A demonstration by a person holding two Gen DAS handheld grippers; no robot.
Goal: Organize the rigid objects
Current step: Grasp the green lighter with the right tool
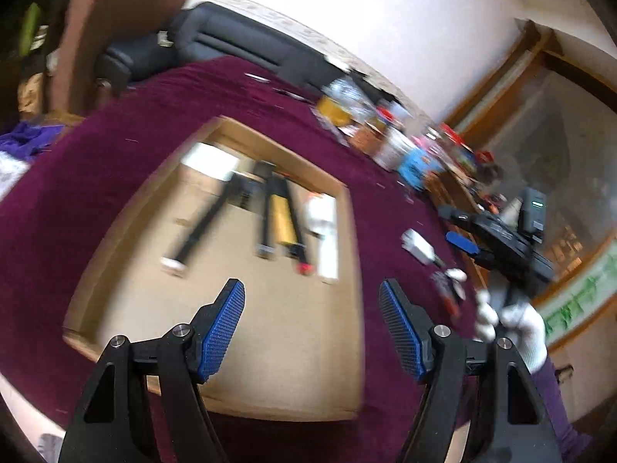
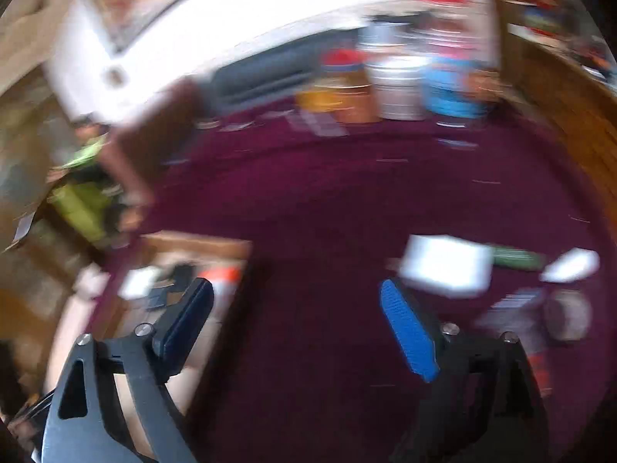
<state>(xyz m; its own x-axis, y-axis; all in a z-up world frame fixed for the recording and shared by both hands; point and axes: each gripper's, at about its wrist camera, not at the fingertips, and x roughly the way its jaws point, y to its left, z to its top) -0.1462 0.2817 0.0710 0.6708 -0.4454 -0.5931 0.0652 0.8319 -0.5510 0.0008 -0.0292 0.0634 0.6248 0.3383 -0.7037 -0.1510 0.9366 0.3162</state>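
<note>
Both hand-held grippers agape, empty; box (image 1: 216, 308) contents sharp only in left view.

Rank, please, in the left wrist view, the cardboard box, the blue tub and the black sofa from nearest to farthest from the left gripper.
From the left gripper:
1. Cardboard box, directly beneath and ahead.
2. Blue tub, right, among the blurred clutter.
3. Black sofa, beyond the table's far edge.

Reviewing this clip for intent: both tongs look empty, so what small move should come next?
Probably lower the right tongs, open and empty, onto the white block lying on the maroon cloth just ahead; the left tongs hang open over the cardboard box, which already holds items.
</note>
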